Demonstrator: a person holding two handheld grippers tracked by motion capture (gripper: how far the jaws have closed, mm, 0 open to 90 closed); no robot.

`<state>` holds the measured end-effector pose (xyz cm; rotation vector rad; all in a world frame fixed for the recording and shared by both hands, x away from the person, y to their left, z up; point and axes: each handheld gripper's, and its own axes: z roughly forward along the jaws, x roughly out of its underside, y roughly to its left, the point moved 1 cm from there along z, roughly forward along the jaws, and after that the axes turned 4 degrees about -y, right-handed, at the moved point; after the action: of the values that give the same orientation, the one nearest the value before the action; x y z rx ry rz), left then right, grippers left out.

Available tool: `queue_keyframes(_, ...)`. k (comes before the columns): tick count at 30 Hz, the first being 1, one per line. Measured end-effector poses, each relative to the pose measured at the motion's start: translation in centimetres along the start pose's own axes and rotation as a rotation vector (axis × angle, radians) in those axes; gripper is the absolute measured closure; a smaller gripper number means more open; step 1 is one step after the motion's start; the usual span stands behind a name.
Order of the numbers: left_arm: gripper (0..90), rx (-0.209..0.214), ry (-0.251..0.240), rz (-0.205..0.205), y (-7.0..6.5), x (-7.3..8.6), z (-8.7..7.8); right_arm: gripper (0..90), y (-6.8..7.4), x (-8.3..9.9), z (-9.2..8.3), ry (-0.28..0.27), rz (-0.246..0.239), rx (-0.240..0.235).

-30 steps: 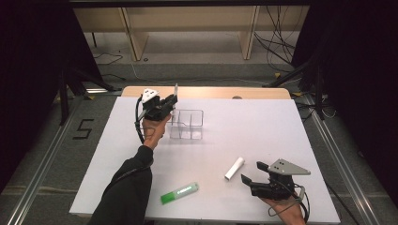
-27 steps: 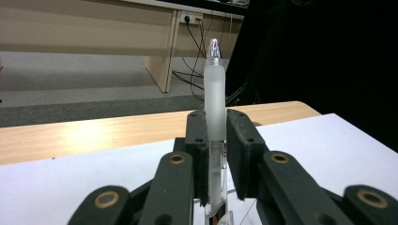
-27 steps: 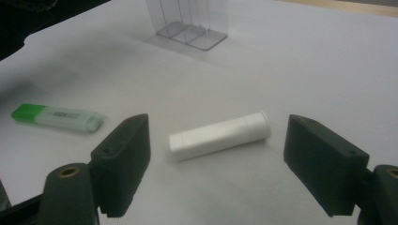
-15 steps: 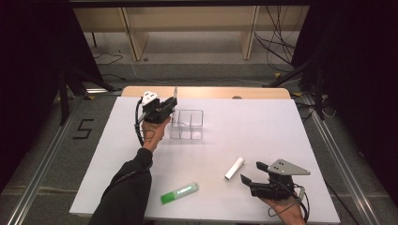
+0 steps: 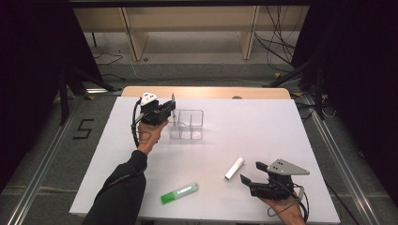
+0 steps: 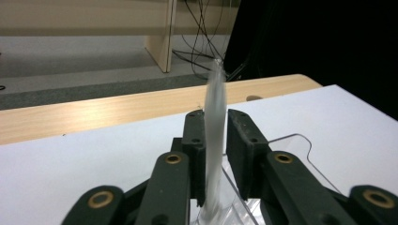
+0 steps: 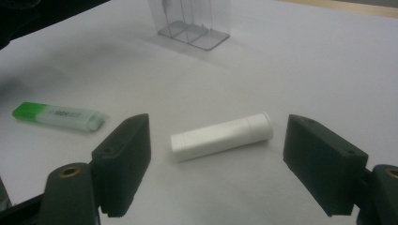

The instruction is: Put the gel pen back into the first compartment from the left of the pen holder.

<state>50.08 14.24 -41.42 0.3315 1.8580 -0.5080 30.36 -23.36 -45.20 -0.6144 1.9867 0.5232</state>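
My left gripper hovers at the left end of a clear plastic organizer at the back of the white table. A thin grey stick stands upright between its jaws. In the left gripper view the stick is blurred lengthwise while the jaws stay sharp; the jaws have just been opening, and a sliver of light shows beside the right one. My right gripper rests near the front right, open, its jaws on either side of a white tube lying flat, not touching it.
A green highlighter lies near the front edge, left of the white tube. The organizer stands far beyond the right gripper. A wooden strip borders the table's back edge, with shelving and cables behind.
The stick's top sits slightly lower over the organizer than a second ago. The left hand has barely shifted. The right hand has stayed in place.
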Motion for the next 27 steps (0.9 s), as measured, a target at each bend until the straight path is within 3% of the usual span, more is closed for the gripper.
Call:
queue_keyframes(5,63.6,0.022,0.005,-0.014,-0.2,-0.3,-0.9,24.5,0.0,0.0,0.0,-0.001,0.000,0.001)
queue_keyframes(12,45.6,0.082,0.072,-0.024,-1.3,-0.7,-2.1,24.5,0.0,0.0,0.0,0.000,-0.001,0.001)
queue_keyframes(19,37.0,0.123,0.089,-0.037,-2.0,-0.7,-3.2,24.4,-0.1,0.0,0.0,-0.005,-0.001,0.001)
queue_keyframes(23,32.4,0.166,0.101,-0.078,-2.4,-0.7,-3.9,24.4,-0.1,0.0,0.0,-0.005,-0.001,0.001)
queue_keyframes(27,30.9,0.151,0.093,-0.051,-2.6,-0.5,-4.6,24.4,-0.1,0.0,0.0,-0.004,-0.001,0.001)
